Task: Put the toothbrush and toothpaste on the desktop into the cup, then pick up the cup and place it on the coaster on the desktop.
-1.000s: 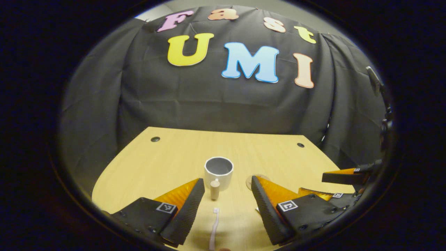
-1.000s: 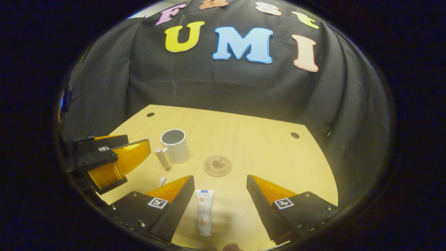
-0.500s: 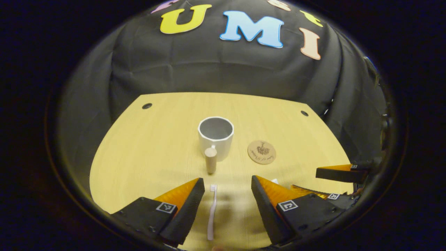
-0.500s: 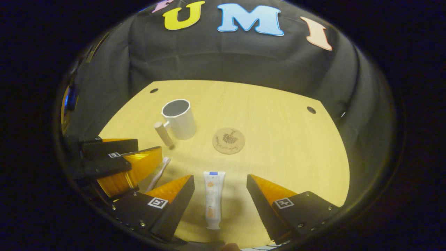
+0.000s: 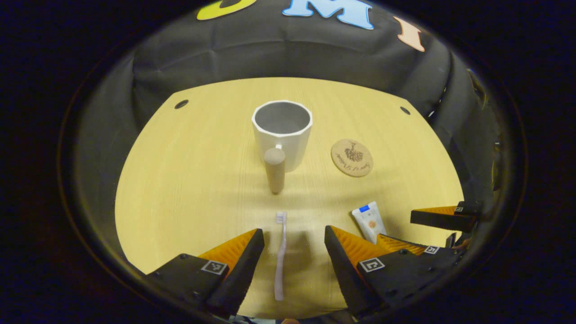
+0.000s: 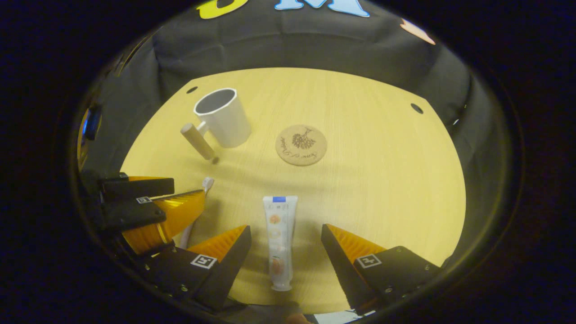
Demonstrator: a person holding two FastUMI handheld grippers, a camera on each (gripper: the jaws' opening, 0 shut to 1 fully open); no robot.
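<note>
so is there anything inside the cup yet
Nothing shows in it: the cup looks empty down its grey inner wall, though its very bottom is out of sight. The toothbrush and toothpaste lie flat on the desktop.

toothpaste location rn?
Toothpaste tube lies flat on the desktop between the right gripper's open jaws, with the coaster beyond its cap.
</note>
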